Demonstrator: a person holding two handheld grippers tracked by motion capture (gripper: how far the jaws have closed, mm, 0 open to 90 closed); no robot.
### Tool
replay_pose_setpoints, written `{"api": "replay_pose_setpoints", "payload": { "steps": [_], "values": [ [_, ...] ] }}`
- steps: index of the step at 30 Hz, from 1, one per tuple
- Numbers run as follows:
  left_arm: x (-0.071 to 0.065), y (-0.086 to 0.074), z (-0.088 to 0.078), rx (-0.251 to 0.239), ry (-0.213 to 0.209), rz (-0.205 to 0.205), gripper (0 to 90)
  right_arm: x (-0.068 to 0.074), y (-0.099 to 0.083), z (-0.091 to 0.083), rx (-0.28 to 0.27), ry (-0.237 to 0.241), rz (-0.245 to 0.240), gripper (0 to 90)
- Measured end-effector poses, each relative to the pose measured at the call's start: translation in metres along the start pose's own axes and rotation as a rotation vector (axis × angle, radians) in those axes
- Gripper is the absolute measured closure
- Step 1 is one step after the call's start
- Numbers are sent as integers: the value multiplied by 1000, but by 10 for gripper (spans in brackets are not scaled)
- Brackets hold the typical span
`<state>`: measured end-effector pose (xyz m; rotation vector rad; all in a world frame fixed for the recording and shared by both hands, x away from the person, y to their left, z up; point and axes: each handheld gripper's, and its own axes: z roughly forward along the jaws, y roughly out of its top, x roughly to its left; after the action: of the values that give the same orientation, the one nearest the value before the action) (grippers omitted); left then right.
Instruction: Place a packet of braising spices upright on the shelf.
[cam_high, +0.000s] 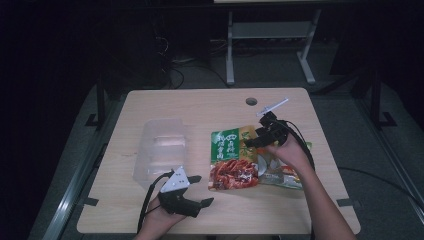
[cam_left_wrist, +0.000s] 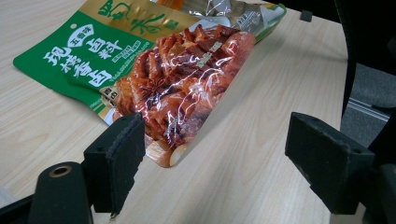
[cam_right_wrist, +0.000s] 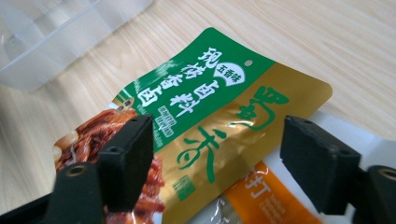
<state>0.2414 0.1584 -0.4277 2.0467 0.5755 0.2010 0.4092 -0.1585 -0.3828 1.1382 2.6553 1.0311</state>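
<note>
The wooden table (cam_high: 150, 102) carried everything, and the largest thing on it was the clear plastic container (cam_high: 160, 150), lying at about nine o'clock from the pouches and well apart from them. The green and gold sauce pouch (cam_high: 231, 159) lay flat near the table's centre, resting on top of a second pouch with an orange label (cam_high: 280, 170) that stuck out at its three o'clock side.

The right gripper (cam_high: 260, 135) hovered over the top pouch's twelve o'clock edge, jaws wide and holding nothing. The left gripper (cam_high: 197, 190) waited at about seven o'clock from the pouch, just off its lower corner, jaws likewise wide and empty.

The step looked like picking up the top pouch. Doing it well probably meant coming in low at one free edge so a jaw slid under the film, and closing on the green and gold pouch alone. The main hazard was the pouch beneath: a careless bite could catch both. The glossy film might also slip. The container stood clear of either approach.
</note>
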Motion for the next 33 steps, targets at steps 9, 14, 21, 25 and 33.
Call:
{"api": "replay_pose_setpoints", "payload": {
  "steps": [9, 14, 21, 25, 33],
  "values": [
    [0, 1, 1, -1, -4, -6, 201, -12, 5, 15, 64, -20, 50, 265],
    [0, 1, 2, -2, -2, -10, 201, -22, 3, 25, 113, -29, 88, 298],
    [-1, 0, 4, 10, -8, -10, 201, -25, 2, 34, 167, -51, 121, 410],
    [0, 1, 5, 9, -4, -11, 201, -24, 2, 35, 189, -78, 114, 468],
    [-1, 1, 8, 16, -7, -14, 201, -22, 4, 35, 179, -92, 98, 515]
  ]
}}
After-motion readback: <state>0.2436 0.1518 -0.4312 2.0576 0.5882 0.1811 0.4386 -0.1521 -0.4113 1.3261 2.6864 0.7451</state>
